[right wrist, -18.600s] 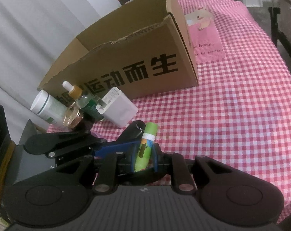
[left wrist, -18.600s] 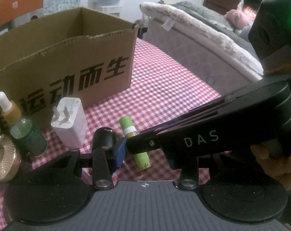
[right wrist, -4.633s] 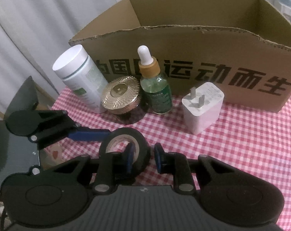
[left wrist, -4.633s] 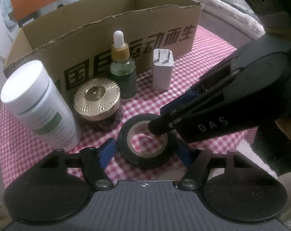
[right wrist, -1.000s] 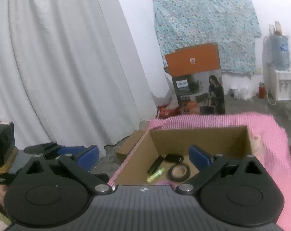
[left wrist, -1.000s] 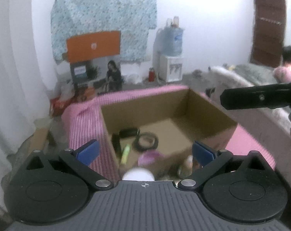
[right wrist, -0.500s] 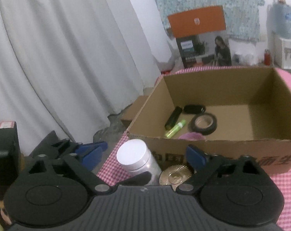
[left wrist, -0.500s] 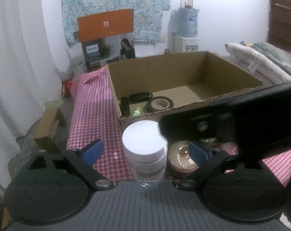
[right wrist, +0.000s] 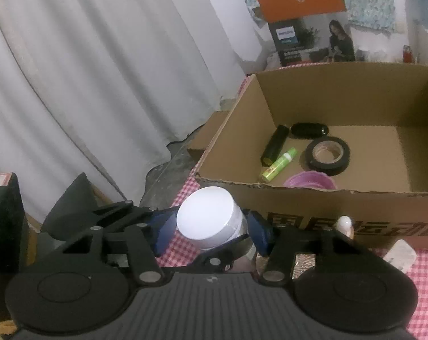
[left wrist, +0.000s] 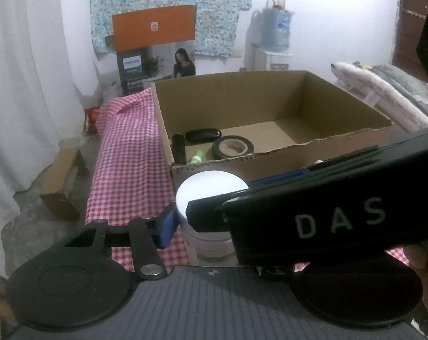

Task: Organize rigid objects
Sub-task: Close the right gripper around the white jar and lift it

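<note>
A white-capped bottle (left wrist: 211, 192) stands on the pink checked cloth just in front of the cardboard box (left wrist: 273, 153). My left gripper (left wrist: 211, 226) straddles it, jaws closing. Its left blue pad (left wrist: 166, 226) lies against the bottle's side, and its right finger is hidden. My right gripper (right wrist: 211, 235) is closing on the same bottle (right wrist: 206, 216), a blue pad (right wrist: 259, 233) on each flank. In the left wrist view the right gripper's black body crosses from the right.
Inside the box (right wrist: 298, 198) lie a black tape roll (right wrist: 327, 155), a green tube (right wrist: 279, 164), a black cylinder (right wrist: 274, 144), a black oval case (right wrist: 308, 130) and a pink roll (right wrist: 310, 180). A dropper tip (right wrist: 344, 223) and a white charger (right wrist: 399, 255) stand to the right.
Both grippers came down from above the box to the white bottle, and their jaws narrowed from wide to around it. The right gripper swung in across the left wrist view.
</note>
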